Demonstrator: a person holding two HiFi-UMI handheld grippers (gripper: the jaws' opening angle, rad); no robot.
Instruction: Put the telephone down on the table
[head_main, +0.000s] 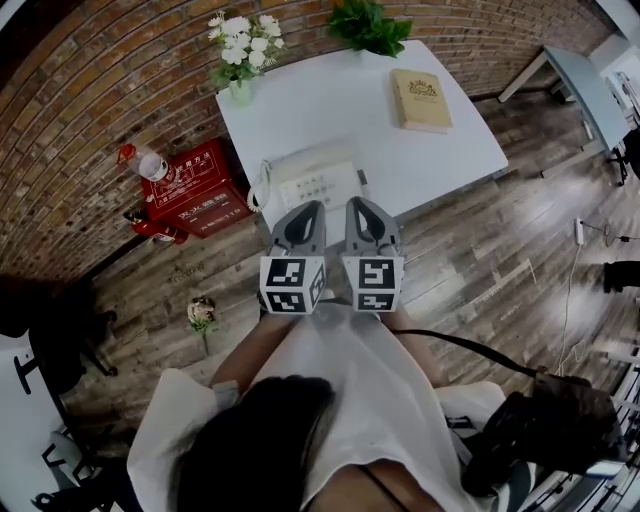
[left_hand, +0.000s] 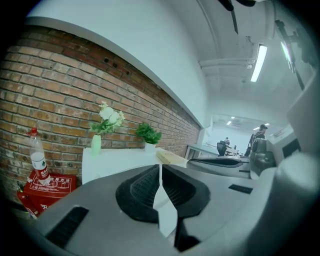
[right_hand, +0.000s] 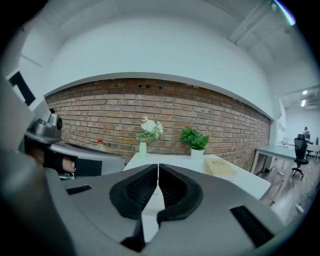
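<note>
A white desk telephone (head_main: 316, 178) with a coiled cord on its left stands at the near edge of the white table (head_main: 330, 100). In the head view both grippers hover side by side just short of that edge. The left gripper (head_main: 311, 208) points at the telephone's middle and the right gripper (head_main: 359, 205) at its right end. Neither touches it. In the left gripper view the left gripper (left_hand: 160, 176) is shut with nothing between its pads. The right gripper (right_hand: 158, 174) is likewise shut and empty. The jaws hide the telephone in both gripper views.
On the table stand a vase of white flowers (head_main: 243, 45), a green potted plant (head_main: 368, 22) and a tan book (head_main: 420, 98). A red box (head_main: 197, 187) and a bottle (head_main: 148, 162) sit on the floor left of the table. A brick wall lies behind.
</note>
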